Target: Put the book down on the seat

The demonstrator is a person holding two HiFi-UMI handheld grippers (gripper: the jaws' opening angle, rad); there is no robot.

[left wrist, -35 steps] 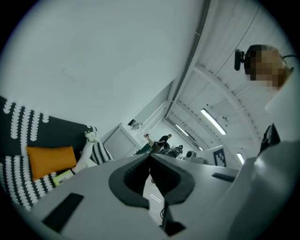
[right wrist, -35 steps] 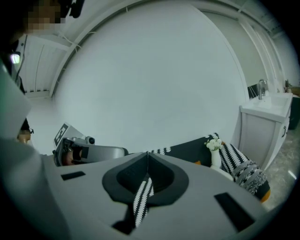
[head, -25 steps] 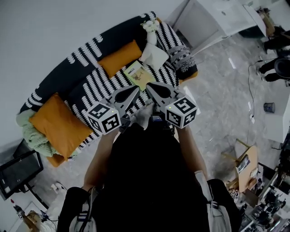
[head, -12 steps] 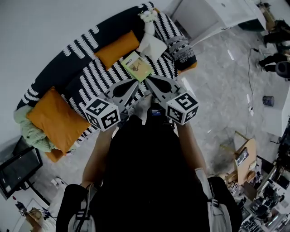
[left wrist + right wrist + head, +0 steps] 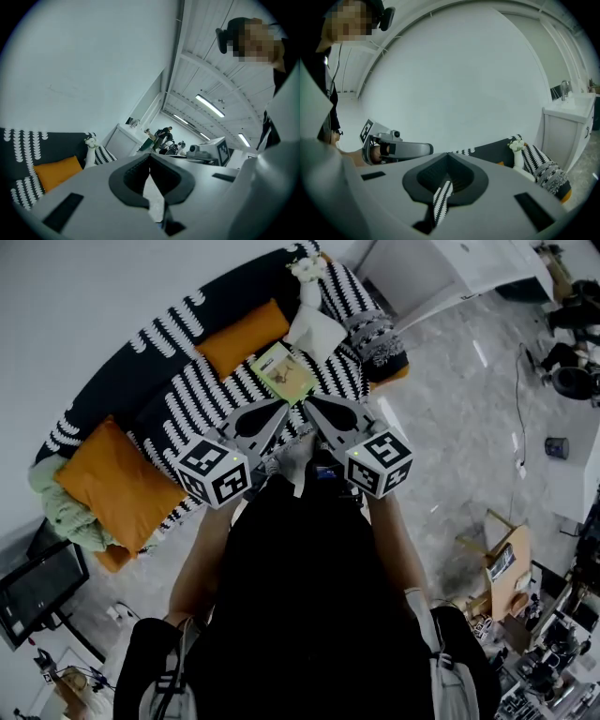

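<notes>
A yellow-green book (image 5: 284, 372) lies flat on the seat of the black-and-white striped sofa (image 5: 183, 404), between the orange cushion (image 5: 246, 337) and the seat's front edge. Both grippers are held close together at the person's chest, pointing toward the sofa, just short of the book. My left gripper (image 5: 283, 408) is shut and holds nothing; in its own view the jaws (image 5: 150, 155) meet at their tips. My right gripper (image 5: 308, 401) is also shut and holds nothing, its tips (image 5: 447, 153) touching. Neither gripper touches the book.
A second orange cushion (image 5: 114, 485) and a green blanket (image 5: 64, 512) lie at the sofa's left end. A white cloth (image 5: 317, 334) and a white vase (image 5: 307, 282) sit at its right end. A white cabinet (image 5: 441, 277) stands beyond. A monitor (image 5: 37, 592) is lower left.
The view and both grippers shifted slightly between the earliest frame and half a second ago, then held still. The book has stayed on the seat and both grippers stay shut.
</notes>
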